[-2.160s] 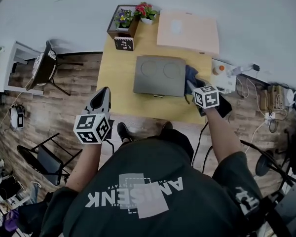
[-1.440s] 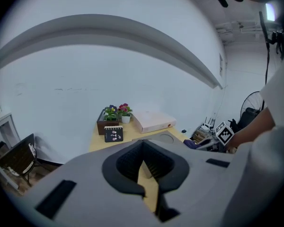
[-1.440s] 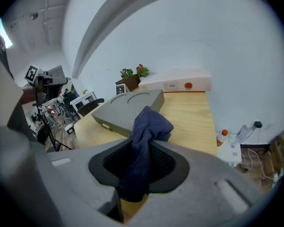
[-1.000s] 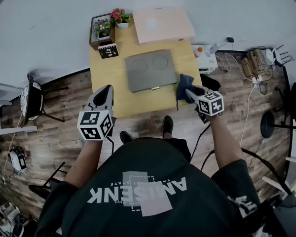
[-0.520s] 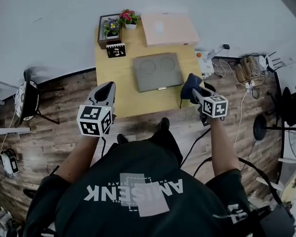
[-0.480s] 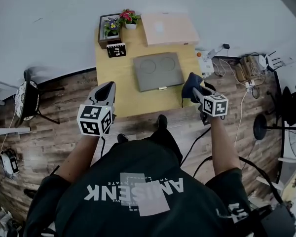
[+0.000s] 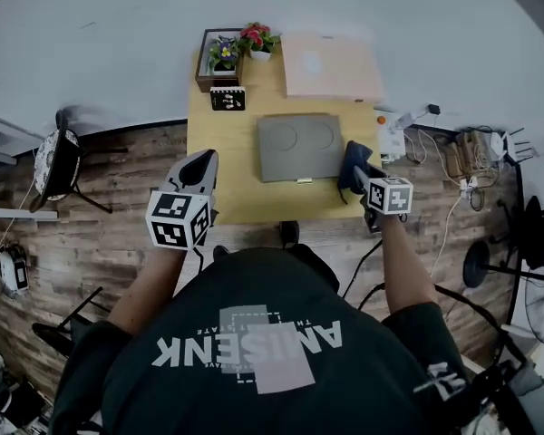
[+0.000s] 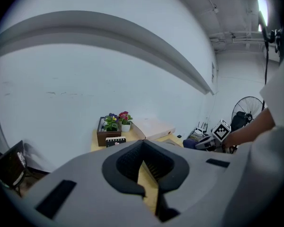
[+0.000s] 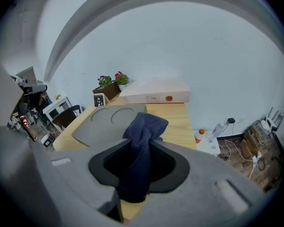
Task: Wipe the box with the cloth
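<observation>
Beside the box (image 7: 301, 146), my right gripper (image 9: 132, 193) pinches the cloth (image 9: 143, 131); left gripper (image 8: 146, 189) pressed together, empty. I'd press flat and sweep evenly.

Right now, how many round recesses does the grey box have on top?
2: side by side on top of the grey box, the left recess and the right recess. The cloth at its right edge covers neither.

Grey box (image 7: 300, 147) lies flat; blue cloth (image 7: 352, 165) bunched beside.
</observation>
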{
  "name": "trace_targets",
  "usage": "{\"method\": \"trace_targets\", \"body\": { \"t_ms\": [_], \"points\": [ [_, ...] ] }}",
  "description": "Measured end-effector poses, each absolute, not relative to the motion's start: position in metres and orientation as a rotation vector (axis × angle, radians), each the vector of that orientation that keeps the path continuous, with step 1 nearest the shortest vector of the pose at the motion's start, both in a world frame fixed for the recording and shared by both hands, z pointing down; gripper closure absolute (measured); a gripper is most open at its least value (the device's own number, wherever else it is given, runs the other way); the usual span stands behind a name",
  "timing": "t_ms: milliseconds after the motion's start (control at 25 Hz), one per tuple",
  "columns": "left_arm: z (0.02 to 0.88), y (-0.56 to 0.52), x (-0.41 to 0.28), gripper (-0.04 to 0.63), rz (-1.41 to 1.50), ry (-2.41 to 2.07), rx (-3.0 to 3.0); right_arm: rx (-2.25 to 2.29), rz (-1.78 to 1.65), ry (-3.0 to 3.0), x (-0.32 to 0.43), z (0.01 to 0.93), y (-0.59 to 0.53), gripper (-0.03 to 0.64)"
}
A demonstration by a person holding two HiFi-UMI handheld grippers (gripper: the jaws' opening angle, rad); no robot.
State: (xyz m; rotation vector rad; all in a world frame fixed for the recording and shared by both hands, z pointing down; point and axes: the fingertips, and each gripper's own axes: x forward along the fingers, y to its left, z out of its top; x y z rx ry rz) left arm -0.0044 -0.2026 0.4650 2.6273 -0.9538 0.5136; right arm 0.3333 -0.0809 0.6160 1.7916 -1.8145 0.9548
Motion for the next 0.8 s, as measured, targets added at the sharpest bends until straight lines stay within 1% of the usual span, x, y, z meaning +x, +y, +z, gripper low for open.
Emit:
{"method": "trace_targets", "body": {
  "t_ms": [520,800],
  "points": [
    [0.468,-0.197,-0.009,0.595,0.465,-1.0,2.571,1.553,0.861,-1.838,0.289,0.627,-0.11,0.517],
    [0.465,-0.199,-0.026,0.595,0.447,-1.027,2.553,1.618,0.995,-1.858,0.263,0.631,-0.116,0.517]
  ]
}}
